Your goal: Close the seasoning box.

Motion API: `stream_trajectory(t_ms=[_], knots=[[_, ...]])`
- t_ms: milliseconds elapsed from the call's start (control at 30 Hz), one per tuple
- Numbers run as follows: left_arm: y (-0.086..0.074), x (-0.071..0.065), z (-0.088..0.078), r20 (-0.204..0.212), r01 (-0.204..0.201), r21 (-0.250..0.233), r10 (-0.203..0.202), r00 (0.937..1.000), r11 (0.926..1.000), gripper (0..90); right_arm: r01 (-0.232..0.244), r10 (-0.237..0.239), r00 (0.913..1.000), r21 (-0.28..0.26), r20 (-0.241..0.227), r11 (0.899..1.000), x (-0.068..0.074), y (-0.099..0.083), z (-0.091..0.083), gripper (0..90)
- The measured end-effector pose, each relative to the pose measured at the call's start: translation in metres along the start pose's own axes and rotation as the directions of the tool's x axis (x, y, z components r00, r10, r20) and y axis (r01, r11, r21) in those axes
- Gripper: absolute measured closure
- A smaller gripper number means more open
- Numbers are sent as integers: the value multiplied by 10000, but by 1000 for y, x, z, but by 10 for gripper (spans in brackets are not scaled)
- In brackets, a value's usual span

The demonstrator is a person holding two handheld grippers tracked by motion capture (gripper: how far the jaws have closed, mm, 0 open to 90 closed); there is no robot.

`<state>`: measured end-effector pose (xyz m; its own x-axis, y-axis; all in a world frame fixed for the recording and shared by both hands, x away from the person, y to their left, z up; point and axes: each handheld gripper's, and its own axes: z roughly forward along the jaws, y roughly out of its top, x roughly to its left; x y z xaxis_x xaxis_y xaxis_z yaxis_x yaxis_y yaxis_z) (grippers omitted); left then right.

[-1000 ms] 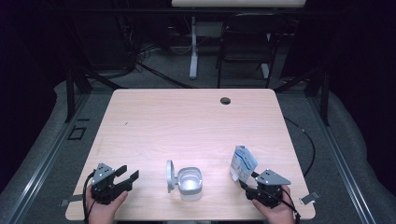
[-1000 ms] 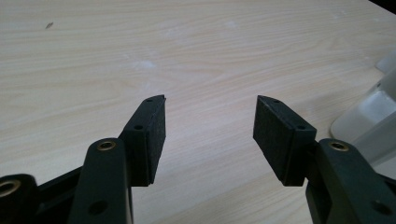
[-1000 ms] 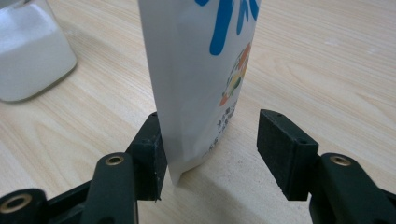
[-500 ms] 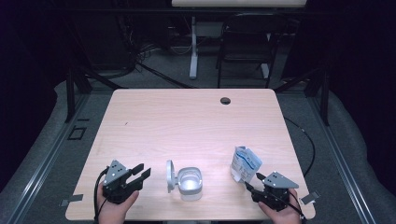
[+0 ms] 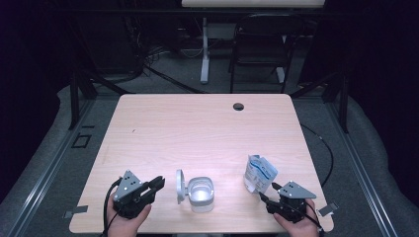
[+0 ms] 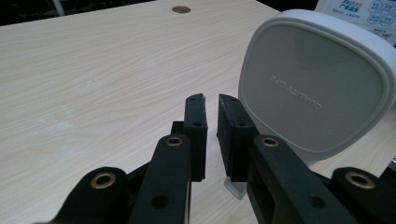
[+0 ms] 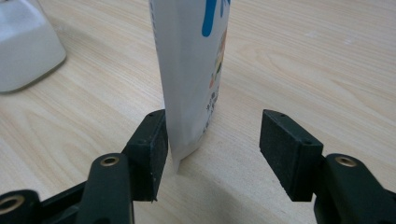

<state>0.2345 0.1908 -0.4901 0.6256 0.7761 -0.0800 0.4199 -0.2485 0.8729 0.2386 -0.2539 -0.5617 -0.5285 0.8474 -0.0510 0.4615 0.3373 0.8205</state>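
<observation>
in the high view we take the tub as our landmark: it sits near the front edge of the table, its lid standing upright on edge at its left side. our left gripper lies just left of the lid, tips toward it. the pouch stands upright well to the right of the tub, and our right gripper sits just in front of the pouch's base. against the earlier frames, the left gripper has come in closer to the lid and its jaws have just been closing, with nothing between them; the right one has barely shifted.

in the left gripper view we see our jaws nearly together, a thin gap left, nothing in it. the lid rises just right of the tips, its flat face toward us and its broad plane vertical.

in the right gripper view our jaws stand spread. the pouch stands between them, long axis straight up, its bottom edge against the left pad, well clear of the other. a corner of the tub shows far left of the pouch.
</observation>
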Motion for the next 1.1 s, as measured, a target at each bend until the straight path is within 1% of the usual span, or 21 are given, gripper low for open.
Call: stream_trajectory(t_ms=[200,400,467,667,800,933,1033,1100], knots=[[1,-2,1,144,-64,26,64,9999,10000,900,-204,203,9998,-83,-15,9998,-2,-1,-5,405],[3,-5,2,328,-168,16,167,9993,9999,900,-232,232,9997,-43,20,9997,-4,-1,-9,402],[4,-7,1,403,-266,25,265,9988,9996,900,-260,260,9997,-76,25,9996,-5,-2,-9,402],[7,-11,0,534,-390,5,389,9978,9992,900,-270,270,9996,-42,-8,9996,-5,-2,-9,403],[8,-14,0,580,-425,-7,425,9974,9991,900,-351,351,9994,-23,-47,9994,-5,-2,-11,402],[8,-15,0,657,-489,9,487,9967,9988,900,-334,334,9994,-2,-59,9994,-6,-3,-11,402],[9,-16,0,702,-482,-20,483,9964,9988,900,-398,398,9991,34,-141,9992,-7,-3,-12,402],[9,-17,1,721,-504,-20,504,9961,9987,900,-357,358,9992,52,-192,9993,-8,-4,-13,402]])
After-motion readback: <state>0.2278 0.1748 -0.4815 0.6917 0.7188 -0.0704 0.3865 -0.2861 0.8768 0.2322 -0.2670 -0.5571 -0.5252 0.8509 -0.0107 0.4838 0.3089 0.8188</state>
